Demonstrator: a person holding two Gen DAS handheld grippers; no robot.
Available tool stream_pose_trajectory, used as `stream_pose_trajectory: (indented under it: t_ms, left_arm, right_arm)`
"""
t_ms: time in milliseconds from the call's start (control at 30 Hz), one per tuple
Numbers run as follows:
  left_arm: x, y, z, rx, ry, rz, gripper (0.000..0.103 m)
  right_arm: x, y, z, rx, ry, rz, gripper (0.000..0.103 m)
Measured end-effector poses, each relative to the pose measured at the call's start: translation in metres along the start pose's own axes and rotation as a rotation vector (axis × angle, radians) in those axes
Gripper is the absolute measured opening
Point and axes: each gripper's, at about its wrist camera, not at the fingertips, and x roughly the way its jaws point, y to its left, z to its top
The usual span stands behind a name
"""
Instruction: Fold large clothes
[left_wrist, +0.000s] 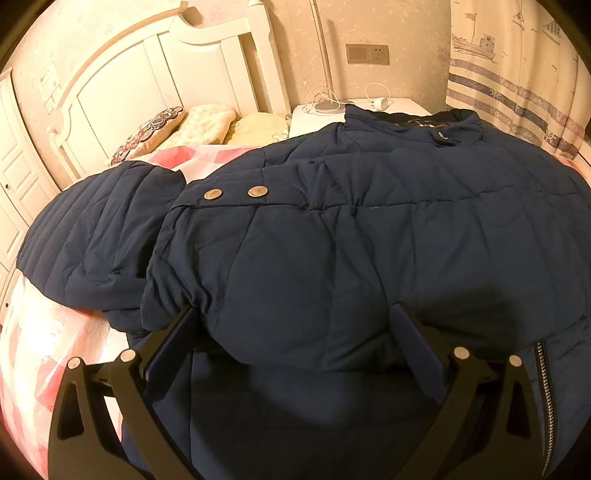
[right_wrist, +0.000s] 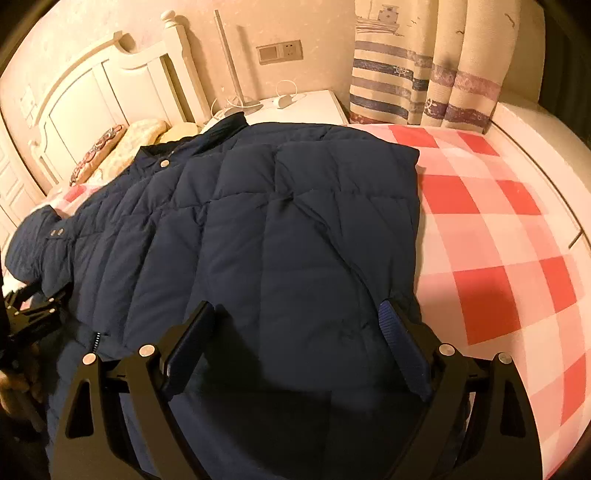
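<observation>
1. your left gripper (left_wrist: 295, 328) is spread wide, fingers sunk against a puffy fold of the navy jacket (left_wrist: 369, 240).
2. your right gripper (right_wrist: 297, 325) is spread wide over the jacket, which lies on the checked bedspread (right_wrist: 498, 240).

This is a home bedroom: a bed (right_wrist: 498, 236) under a pink-and-red checked cover, white headboard (left_wrist: 147, 74), pillows (left_wrist: 210, 122), a nightstand (right_wrist: 314, 103) with charger cables, and ship-print curtains (right_wrist: 424, 66) along the wall.
</observation>
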Motion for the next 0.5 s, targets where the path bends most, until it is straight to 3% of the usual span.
stream_pose_trajectory:
  t_ms: [100, 167, 367, 433, 500]
  left_arm:
    - [0.000, 0.000, 0.000, 0.000, 0.001, 0.002, 0.101]
    - [0.000, 0.000, 0.000, 0.000, 0.001, 0.002, 0.101]
    - [-0.001, 0.001, -0.001, -0.007, 0.000, -0.010, 0.101]
    - [-0.009, 0.010, -0.003, -0.033, -0.005, -0.060, 0.101]
    - [-0.030, 0.039, -0.010, -0.137, -0.046, -0.155, 0.101]
  right_arm:
    - [-0.004, -0.005, -0.001, 0.043, -0.013, 0.028, 0.087]
    - [-0.015, -0.007, -0.003, 0.070, -0.055, 0.003, 0.087]
    - [-0.005, -0.002, -0.018, 0.005, -0.042, -0.057, 0.088]
    - [-0.004, -0.005, -0.018, 0.012, -0.038, -0.041, 0.090]
    - [-0.005, -0.009, -0.018, 0.019, -0.043, -0.025, 0.090]
